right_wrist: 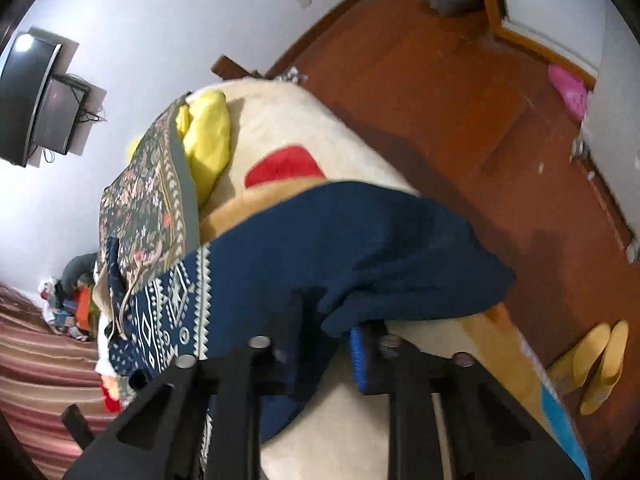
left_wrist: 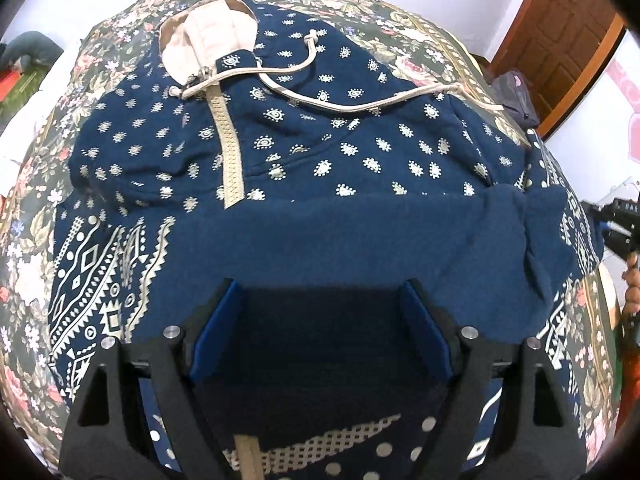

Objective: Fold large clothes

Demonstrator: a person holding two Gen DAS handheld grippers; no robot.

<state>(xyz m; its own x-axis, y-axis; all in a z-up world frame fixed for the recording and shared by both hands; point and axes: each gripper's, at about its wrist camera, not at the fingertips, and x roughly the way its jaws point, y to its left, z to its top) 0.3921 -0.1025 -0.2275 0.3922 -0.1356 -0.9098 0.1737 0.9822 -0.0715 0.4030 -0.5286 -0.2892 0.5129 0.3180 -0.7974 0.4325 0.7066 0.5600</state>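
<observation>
A navy hoodie (left_wrist: 320, 140) with cream prints, a beige zip and a cream-lined hood lies spread on the floral bedspread. Its lower part is folded up, showing the plain navy inside (left_wrist: 340, 240). My left gripper (left_wrist: 324, 300) is wide open just above this folded part, holding nothing. In the right wrist view, the hoodie's side edge (right_wrist: 380, 240) hangs over the bed's side. My right gripper (right_wrist: 324, 332) has navy cloth draped between its fingers; the blue pad (right_wrist: 357, 356) shows on the right. The jaws stand apart. The right gripper also shows at the far right of the left wrist view (left_wrist: 616, 220).
The floral bedspread (left_wrist: 420, 28) covers the bed. A cream blanket with red and yellow patches (right_wrist: 280, 128) lies at the bed's side. Wooden floor (right_wrist: 440, 100), yellow slippers (right_wrist: 592, 364), a pink slipper (right_wrist: 570, 88), a wall-mounted screen (right_wrist: 28, 92) and a wooden door (left_wrist: 560, 28) surround it.
</observation>
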